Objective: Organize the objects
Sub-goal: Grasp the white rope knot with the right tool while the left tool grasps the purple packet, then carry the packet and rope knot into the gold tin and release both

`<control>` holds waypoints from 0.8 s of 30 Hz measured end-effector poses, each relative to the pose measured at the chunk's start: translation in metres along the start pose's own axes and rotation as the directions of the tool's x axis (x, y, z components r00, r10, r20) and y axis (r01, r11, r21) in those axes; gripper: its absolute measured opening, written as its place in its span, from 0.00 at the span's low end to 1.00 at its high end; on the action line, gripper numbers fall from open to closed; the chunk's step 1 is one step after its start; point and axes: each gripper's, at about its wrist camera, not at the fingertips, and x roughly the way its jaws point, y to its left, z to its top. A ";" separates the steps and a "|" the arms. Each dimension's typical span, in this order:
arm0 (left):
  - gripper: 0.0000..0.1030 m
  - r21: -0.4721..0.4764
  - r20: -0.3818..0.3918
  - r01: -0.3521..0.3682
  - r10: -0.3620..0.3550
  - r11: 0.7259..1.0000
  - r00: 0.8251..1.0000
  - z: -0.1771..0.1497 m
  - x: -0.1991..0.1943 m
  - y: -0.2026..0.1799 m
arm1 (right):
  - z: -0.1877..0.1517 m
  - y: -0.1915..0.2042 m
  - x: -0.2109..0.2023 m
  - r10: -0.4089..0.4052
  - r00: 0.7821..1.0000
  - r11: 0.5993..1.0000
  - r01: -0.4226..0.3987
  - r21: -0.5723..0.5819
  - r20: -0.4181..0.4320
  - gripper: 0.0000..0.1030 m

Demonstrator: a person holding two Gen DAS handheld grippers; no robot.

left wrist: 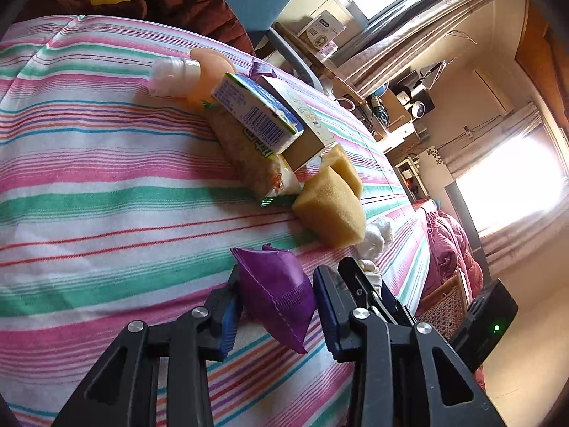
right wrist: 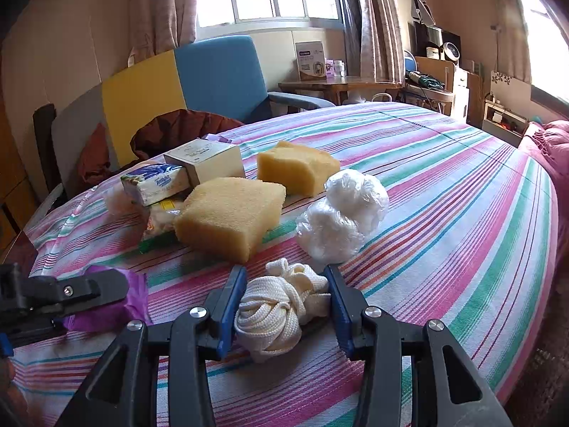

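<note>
A: While the purple pouch (left wrist: 275,297) is clamped between the pads of the left tool (left wrist: 275,306), low over the striped surface (left wrist: 106,163), is anything held on the other side?

B: Yep, the cream rope bundle (right wrist: 281,306) is squeezed in the right tool (right wrist: 284,306), resting on the cloth. Two yellow sponges (right wrist: 231,213) are seen just beyond it, two white plastic-wrapped balls (right wrist: 343,217) beside them, and a tissue pack (right wrist: 156,181) and a box (right wrist: 209,162) are piled further back.
</note>
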 end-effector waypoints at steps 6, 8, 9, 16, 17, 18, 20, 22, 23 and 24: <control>0.37 -0.019 0.005 -0.007 0.007 1.000 1.000 -0.011 -0.018 0.005 | 0.000 0.001 0.000 0.020 1.000 1.000 -0.020 -0.020 -0.004 0.44; 0.37 -0.018 0.008 -0.014 0.014 1.000 1.000 -0.016 -0.025 0.006 | 0.000 0.002 0.000 0.024 1.000 0.999 -0.024 -0.026 -0.006 0.44; 0.37 -0.017 0.010 -0.017 0.017 1.000 1.000 -0.018 -0.029 0.006 | 0.000 0.002 0.001 0.027 1.000 0.999 -0.027 -0.027 -0.007 0.44; 0.37 0.019 0.058 -0.015 0.014 1.000 0.998 -0.031 -0.066 0.002 | 0.000 0.002 0.001 0.036 0.999 0.999 -0.036 -0.032 -0.016 0.43; 0.37 0.032 0.070 -0.017 0.015 0.999 0.997 -0.032 -0.072 0.000 | 0.000 0.002 0.001 0.032 0.999 0.999 -0.033 -0.038 -0.020 0.43; 0.37 0.041 0.083 -0.020 0.017 0.999 0.996 -0.033 -0.080 -0.002 | 0.000 0.004 0.001 0.029 0.999 0.998 -0.030 -0.046 -0.022 0.43; 0.37 0.045 0.107 -0.021 0.016 0.999 0.994 -0.033 -0.092 -0.003 | -0.001 0.007 0.001 0.017 0.999 0.997 -0.019 -0.069 -0.031 0.43; 0.37 0.041 0.134 -0.028 0.023 0.999 0.991 -0.034 -0.104 -0.002 | -0.001 0.011 0.000 0.006 0.999 0.996 -0.010 -0.091 -0.040 0.43; 0.37 0.037 0.147 -0.032 0.026 0.999 0.989 -0.034 -0.110 0.000 | -0.002 0.013 -0.001 0.002 0.999 0.995 -0.006 -0.100 -0.045 0.43; 0.37 0.032 0.162 -0.038 0.033 0.999 0.986 -0.034 -0.117 0.002 | -0.002 0.015 -0.002 -0.002 0.999 0.994 -0.004 -0.108 -0.050 0.43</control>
